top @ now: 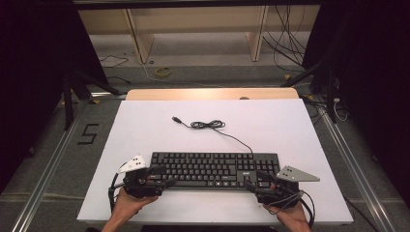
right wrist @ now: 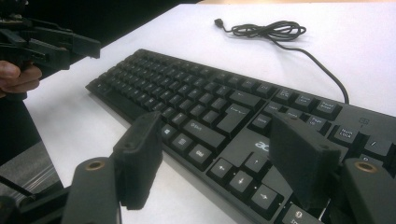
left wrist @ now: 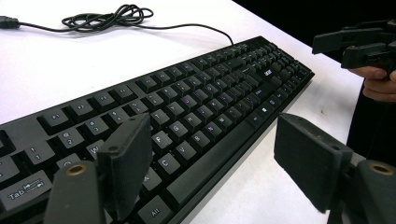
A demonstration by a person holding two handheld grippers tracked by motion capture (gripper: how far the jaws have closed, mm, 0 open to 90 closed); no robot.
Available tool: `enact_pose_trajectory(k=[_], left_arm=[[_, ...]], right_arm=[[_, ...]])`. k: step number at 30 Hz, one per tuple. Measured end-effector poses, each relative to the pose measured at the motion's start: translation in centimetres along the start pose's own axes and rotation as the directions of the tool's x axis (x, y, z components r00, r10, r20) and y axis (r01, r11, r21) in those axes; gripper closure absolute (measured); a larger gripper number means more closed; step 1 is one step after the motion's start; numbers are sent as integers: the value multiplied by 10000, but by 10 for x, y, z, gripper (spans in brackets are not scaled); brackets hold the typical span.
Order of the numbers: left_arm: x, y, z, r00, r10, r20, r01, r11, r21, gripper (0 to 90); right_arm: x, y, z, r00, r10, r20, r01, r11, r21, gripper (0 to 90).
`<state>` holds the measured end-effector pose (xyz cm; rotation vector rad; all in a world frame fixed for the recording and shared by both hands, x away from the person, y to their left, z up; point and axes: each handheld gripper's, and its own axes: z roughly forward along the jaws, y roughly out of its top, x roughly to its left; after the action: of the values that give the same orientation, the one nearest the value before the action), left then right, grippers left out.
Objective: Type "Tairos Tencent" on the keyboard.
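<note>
Nearest, at the front edge of a white table (top: 145, 125), the left gripper (top: 162, 178) and the right gripper (top: 252, 183) both gape wide, holding nothing, one at each end of a flat black plastic keyboard (top: 215, 169). Beyond it, its thin black cable (top: 209, 124) lies loosely coiled.

Black keyboard (top: 212, 169) flat on white table (top: 145, 130), cable (top: 208, 124) coiled
</note>
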<state>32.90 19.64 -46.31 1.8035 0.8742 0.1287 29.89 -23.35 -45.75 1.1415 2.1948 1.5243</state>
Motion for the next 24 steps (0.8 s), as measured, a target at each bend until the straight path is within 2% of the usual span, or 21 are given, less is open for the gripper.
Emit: enact_pose_trajectory(k=[14,24], left_arm=[[3,1,1,9998,-178,-80,178,9998,-17,271],[7,0,2,9993,-326,-165,327,9994,85,275]], right_arm=[[-1,2,3,10000,76,-12,-76,10000,-42,358],[8,20,18,9995,-241,-178,241,9997,-30,359]])
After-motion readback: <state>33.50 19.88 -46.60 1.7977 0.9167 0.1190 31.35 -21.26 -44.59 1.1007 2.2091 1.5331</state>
